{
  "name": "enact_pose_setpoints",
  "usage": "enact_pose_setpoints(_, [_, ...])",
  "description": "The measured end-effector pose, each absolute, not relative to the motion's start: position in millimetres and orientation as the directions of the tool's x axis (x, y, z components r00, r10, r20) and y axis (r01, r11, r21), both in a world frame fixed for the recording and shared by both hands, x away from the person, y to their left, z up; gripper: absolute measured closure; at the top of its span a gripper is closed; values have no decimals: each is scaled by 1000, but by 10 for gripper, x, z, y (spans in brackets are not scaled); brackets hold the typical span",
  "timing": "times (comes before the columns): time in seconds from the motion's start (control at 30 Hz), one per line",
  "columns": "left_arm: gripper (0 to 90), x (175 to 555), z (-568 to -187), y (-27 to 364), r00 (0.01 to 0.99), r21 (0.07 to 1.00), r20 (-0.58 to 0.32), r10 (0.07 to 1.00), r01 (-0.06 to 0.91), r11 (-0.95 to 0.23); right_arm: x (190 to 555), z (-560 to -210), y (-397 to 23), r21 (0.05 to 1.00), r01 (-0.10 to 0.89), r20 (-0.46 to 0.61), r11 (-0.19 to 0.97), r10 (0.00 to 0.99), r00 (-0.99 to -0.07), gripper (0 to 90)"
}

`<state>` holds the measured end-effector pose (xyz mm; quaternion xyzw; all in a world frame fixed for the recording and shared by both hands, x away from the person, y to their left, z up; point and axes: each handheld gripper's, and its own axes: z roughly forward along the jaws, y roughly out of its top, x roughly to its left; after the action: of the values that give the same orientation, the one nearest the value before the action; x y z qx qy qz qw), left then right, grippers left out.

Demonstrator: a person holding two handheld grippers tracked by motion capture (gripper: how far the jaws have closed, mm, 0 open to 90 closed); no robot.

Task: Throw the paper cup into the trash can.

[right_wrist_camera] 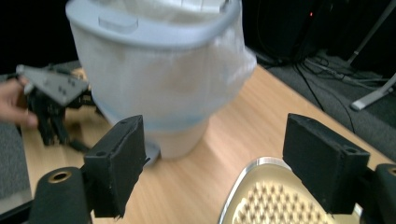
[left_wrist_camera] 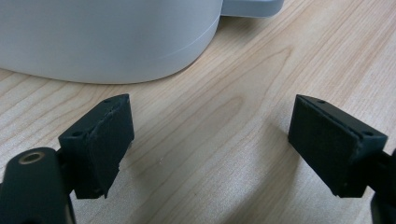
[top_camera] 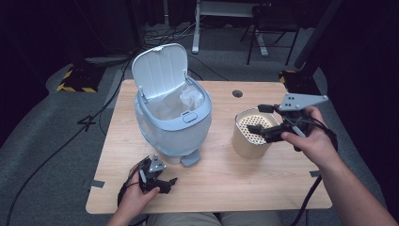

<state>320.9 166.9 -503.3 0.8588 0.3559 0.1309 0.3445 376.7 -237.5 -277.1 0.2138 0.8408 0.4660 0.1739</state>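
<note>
A pale blue pedal bin stands left of the table's middle, its lid raised and a white liner inside. To its right is a tan cylinder with a perforated, studded top. My right gripper hovers over that top, pointing left toward the bin. In the right gripper view its jaws stand apart with nothing between them, above the cylinder's rim. My left gripper rests low at the table's front left, open over bare wood, just in front of the bin's base.
The bin's foot pedal sticks out toward the front, close to my left gripper. The wooden table has a cable hole at the back. Cables and stand legs lie on the grey floor behind.
</note>
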Motion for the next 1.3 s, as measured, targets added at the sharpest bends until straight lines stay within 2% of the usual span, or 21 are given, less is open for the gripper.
enact_pose_setpoints(0.37, [160,3178,-5032,1662,681,691,-17,732,537,-483,3544,-3404,-2951,869,275,-33,412,602,-798,209])
enact_pose_setpoints(0.47, [223,3156,-4995,1693,683,706,-19,730,526,-474,3485,-3603,-3077,873,294,-19,390,629,-777,218])
enact_pose_setpoints(0.57, [208,3149,-4952,1739,676,721,-54,734,536,-440,3478,-3814,-3166,858,330,0,394,642,-767,219])
enact_pose_setpoints(0.67, [214,3132,-4928,1766,673,715,-32,739,532,-454,3464,-3984,-3256,842,354,-2,407,658,-753,219])
enact_pose_setpoints(0.73, [216,3124,-4911,1783,678,713,-27,734,528,-461,3456,-4075,-3330,852,368,24,373,675,-738,222])
enact_pose_setpoints(0.87, [218,3087,-4865,1825,675,720,-42,736,531,-446,3466,-4237,-3453,843,403,44,358,699,-714,219])
enact_pose_setpoints(1.03, [221,3069,-4811,1859,670,736,-44,741,523,-430,3482,-4412,-3532,831,436,59,346,725,-687,217])
enact_pose_setpoints(1.13, [223,3054,-4766,1869,663,755,-59,746,519,-401,3496,-4499,-3517,845,422,58,329,727,-684,213])
enact_pose_setpoints(1.3, [240,3053,-4653,1922,672,799,-116,732,500,-333,3500,-4611,-3440,820,413,0,397,721,-693,198])
